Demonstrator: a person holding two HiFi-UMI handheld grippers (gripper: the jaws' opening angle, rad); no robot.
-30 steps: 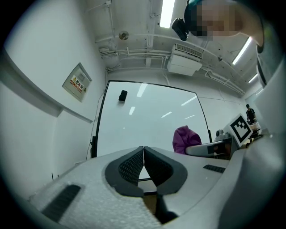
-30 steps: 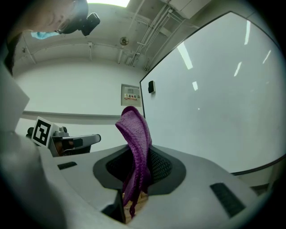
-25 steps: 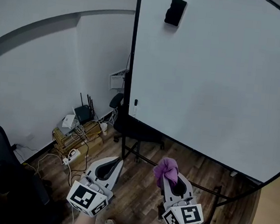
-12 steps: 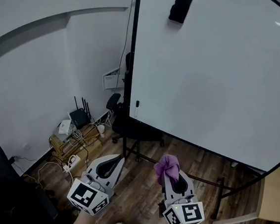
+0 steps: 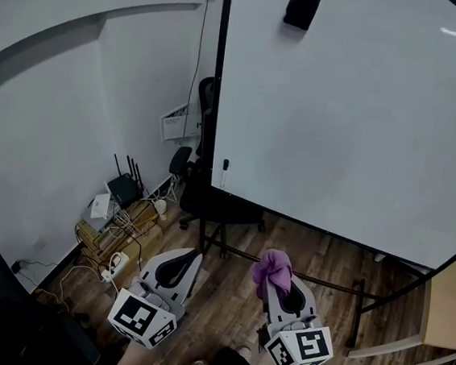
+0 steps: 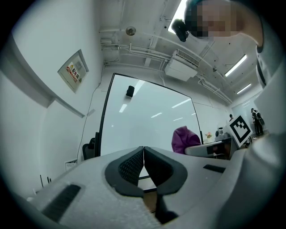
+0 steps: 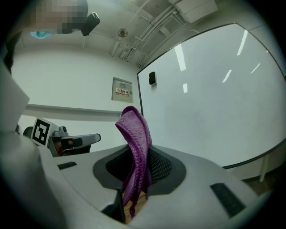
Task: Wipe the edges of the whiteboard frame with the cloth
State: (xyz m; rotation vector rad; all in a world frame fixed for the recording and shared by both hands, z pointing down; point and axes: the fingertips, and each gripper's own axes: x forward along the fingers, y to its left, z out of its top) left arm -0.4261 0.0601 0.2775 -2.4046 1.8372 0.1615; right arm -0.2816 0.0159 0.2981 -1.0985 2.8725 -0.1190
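Purple cloth [image 5: 272,270] gripped; whiteboard frame [image 5: 217,95] apparently not yet wiped.
Head view: both tools hang low, well apart from the frame. Left gripper view: left hand-held gripper [image 6: 143,152] pressed together, empty. Right gripper view: right hand-held gripper [image 7: 139,167] clamped on the cloth; the wiping looks still to do.

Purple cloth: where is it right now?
The purple cloth is clamped in the right gripper, low and right of centre in the head view, beside the left gripper and not touching the whiteboard frame.
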